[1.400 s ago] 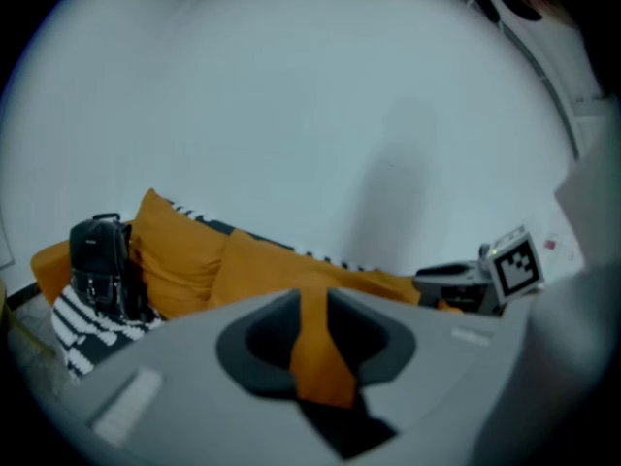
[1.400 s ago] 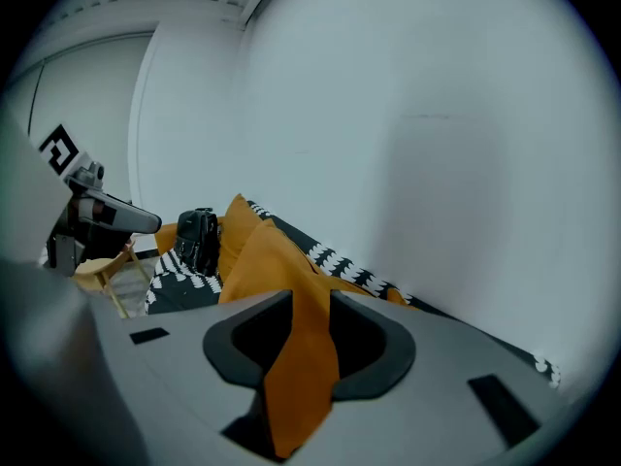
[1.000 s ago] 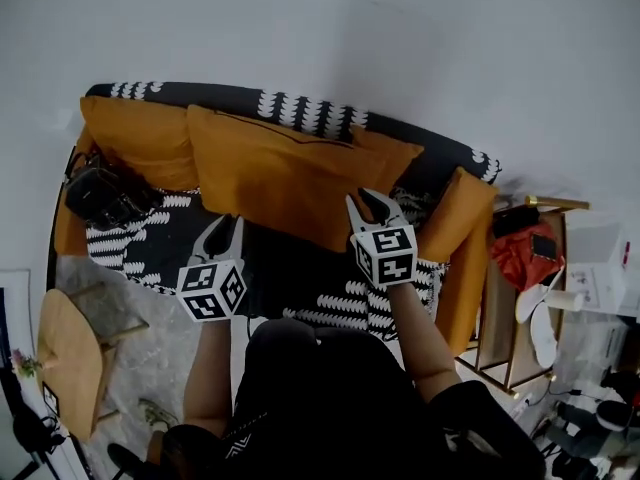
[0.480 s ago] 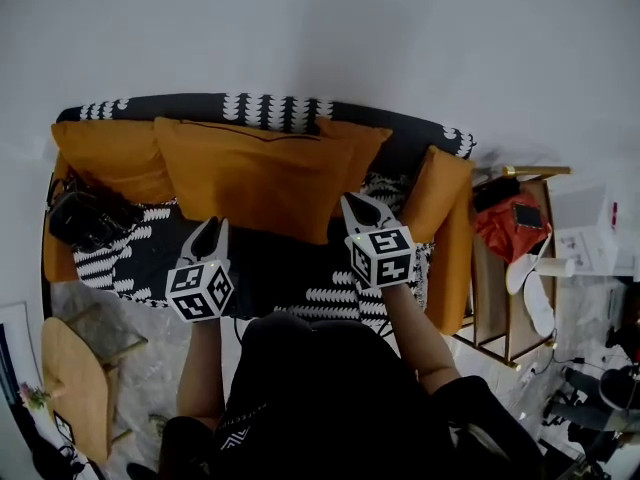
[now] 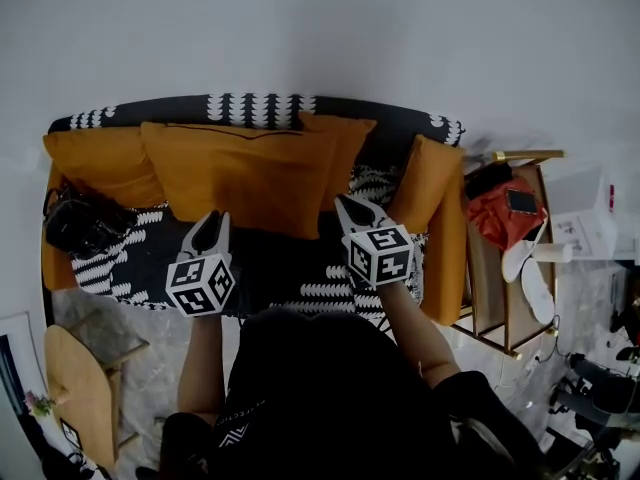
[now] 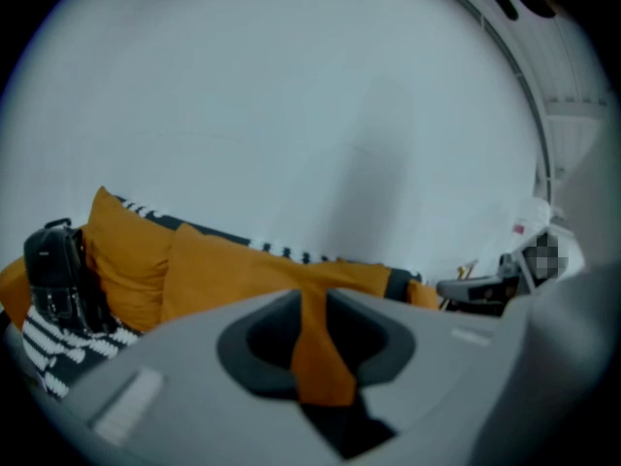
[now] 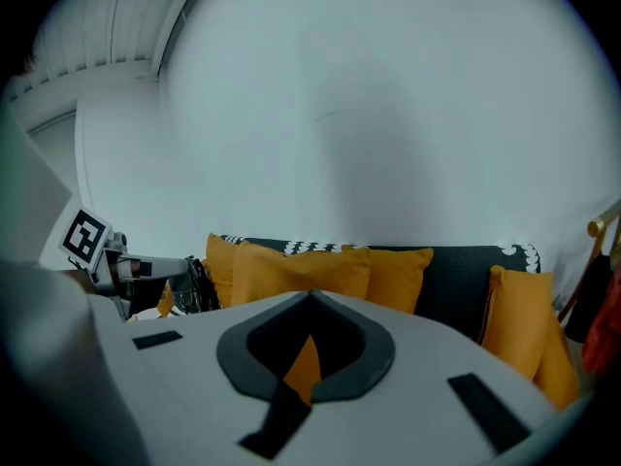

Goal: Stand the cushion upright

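Orange cushion [image 5: 240, 173] unheld as before; right claw [image 5: 342, 204] has closed empty.

In front of me the cushions [image 5: 240, 173] are mustard orange, the sofa [image 5: 260, 106] black with rows of white scallops, the bag [image 5: 82, 224] black, the sack [image 5: 500, 223] red.

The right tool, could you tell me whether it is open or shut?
Shut: the right tool has its jaw tips together, nothing held.

Big cushion [image 5: 240, 173] hides much of the sofa [image 5: 260, 106] back; its front edge is lost behind the person's torso [image 5: 320, 398]; shelf [image 5: 490, 278] right of the sofa, contents too small to name.
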Tool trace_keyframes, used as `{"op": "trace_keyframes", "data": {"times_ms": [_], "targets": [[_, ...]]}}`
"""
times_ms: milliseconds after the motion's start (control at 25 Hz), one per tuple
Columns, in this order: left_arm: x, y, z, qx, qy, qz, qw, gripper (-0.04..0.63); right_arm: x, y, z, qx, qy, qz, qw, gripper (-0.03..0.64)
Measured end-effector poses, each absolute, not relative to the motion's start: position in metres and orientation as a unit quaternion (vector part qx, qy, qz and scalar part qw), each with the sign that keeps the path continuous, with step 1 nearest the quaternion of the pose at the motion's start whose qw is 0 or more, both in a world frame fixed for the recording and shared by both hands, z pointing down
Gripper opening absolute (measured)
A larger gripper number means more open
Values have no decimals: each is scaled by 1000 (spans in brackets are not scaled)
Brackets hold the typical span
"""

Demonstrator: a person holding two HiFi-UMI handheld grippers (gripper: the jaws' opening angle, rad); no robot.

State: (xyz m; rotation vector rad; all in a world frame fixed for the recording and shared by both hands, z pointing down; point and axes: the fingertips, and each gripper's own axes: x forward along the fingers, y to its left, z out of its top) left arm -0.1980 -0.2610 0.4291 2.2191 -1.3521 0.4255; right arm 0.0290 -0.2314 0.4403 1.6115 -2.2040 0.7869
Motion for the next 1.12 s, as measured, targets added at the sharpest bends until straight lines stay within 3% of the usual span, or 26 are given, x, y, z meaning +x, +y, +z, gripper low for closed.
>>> {"op": "trace_keyframes", "data": {"times_ms": [1120], "targets": [[-172,-225,426,794,-524,170,256,52,37,-224,448,525,-785,301,132,-7]]}}
